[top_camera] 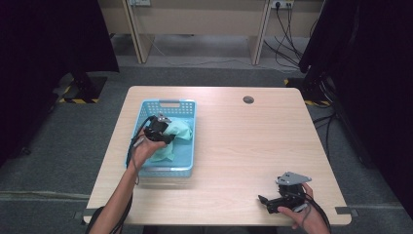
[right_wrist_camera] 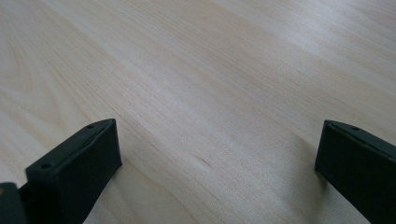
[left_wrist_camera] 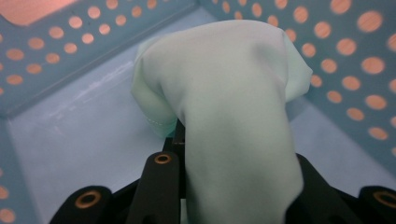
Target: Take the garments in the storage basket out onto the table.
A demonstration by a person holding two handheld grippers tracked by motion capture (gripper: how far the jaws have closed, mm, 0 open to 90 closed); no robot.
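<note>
**Thin grip on the cloth may slip inside the basket**

The pale green cloth lies inside the blue basket, in the left half of the high view, bunched toward the right wall of the basket. In the left gripper view the cloth rises as a soft hump in the middle of the frame and hangs down over the black jaws at the bottom edge. The left gripper has its jaws closed on a fold of this cloth; the pinched fold looks thin, and most of the fabric sits loose above and beside the jaws.

From here I judge several risks. If the fold is only an edge, the cloth can slide out when the hand lifts. The loose part can also drag on the perforated wall of the basket, and because the basket seems light, it may tip or shift on the worktop with the pull. A fast lift makes both more probable.

The right gripper rests at the lower right of the high view, well apart from the basket. Its jaws stand wide open over bare worktop and hold nothing, so it cannot steady the basket now.
</note>
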